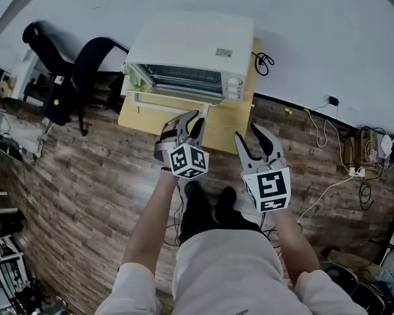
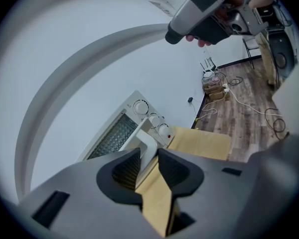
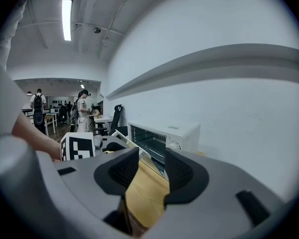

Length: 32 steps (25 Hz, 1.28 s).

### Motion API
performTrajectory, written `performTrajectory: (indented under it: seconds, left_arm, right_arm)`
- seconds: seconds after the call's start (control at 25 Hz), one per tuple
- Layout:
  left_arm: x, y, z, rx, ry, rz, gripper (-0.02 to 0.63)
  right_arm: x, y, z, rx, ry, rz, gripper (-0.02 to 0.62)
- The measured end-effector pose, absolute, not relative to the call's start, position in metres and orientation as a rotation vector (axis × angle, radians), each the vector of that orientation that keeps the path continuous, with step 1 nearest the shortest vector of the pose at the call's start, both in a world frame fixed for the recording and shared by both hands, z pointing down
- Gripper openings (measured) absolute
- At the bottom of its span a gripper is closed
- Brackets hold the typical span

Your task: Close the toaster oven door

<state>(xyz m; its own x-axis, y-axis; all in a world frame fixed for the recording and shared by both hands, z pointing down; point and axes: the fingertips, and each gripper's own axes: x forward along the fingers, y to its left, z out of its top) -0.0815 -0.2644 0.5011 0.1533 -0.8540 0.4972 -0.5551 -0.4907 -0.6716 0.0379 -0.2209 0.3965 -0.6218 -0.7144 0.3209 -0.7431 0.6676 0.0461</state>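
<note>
Nothing is closed yet: the white box-shaped metal toaster oven (image 1: 194, 44) sits on a light wooden table (image 1: 226, 126) against the wall, and its glass door (image 1: 167, 101) with a white bar handle hangs open toward the person. The left gripper (image 1: 192, 119) hovers near the handle, jaws wide and empty. The right gripper (image 1: 248, 134) is likewise spread and holds nothing.

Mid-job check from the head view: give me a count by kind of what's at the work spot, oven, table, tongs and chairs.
Toaster oven: 1
Wooden table: 1
Tongs: 2 (left tongs, right tongs)
Black chairs: 2
Total: 6
</note>
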Motion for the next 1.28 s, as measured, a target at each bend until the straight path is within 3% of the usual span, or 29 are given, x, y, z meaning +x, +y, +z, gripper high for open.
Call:
performTrajectory:
  seconds: [1.28]
  left_arm:
    - [-0.078,-0.331,0.46,-2.244,1.271,-1.281,0.112]
  right_arm:
    - [0.031,-0.253,0.36,1.274,-2.563,0.087,0.147]
